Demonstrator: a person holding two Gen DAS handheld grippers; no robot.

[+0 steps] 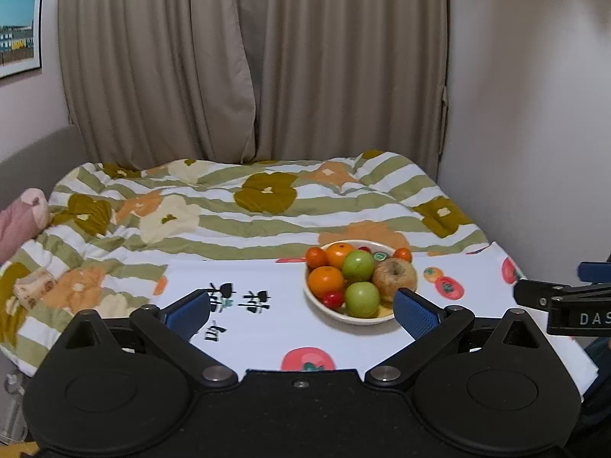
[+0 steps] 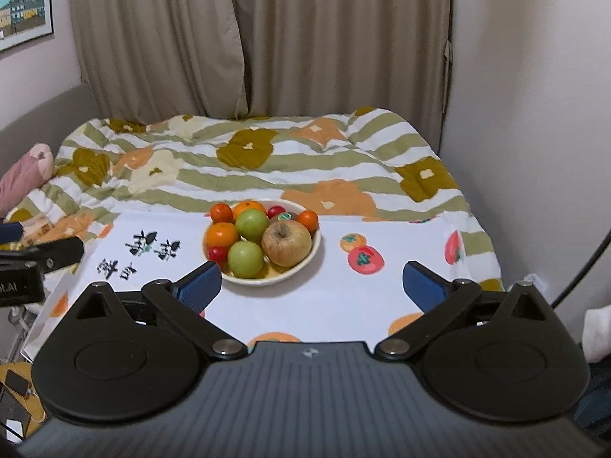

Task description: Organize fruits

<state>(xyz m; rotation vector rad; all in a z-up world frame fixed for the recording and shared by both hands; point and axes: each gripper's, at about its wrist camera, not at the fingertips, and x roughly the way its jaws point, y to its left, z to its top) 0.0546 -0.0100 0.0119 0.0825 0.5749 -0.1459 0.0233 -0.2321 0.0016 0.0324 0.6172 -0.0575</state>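
A home bedroom: quilted bed [image 1: 244,206], drawn curtains [image 1: 244,61].

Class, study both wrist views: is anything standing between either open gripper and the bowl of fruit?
Nothing visible does. Only flat printed cloth lies between the right gripper and the bowl. The left gripper is just as clear, with the bowl's rim by its right finger. Both stand open and empty.

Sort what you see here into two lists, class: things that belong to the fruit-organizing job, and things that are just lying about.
Belongs to the job:
- bowl
- oranges
- green apples
- brown apple
- small red fruits
- left hand-held gripper, open
- right hand-held gripper, open

Just lying about:
- flowered quilt
- pink pillow
- curtains
- framed picture
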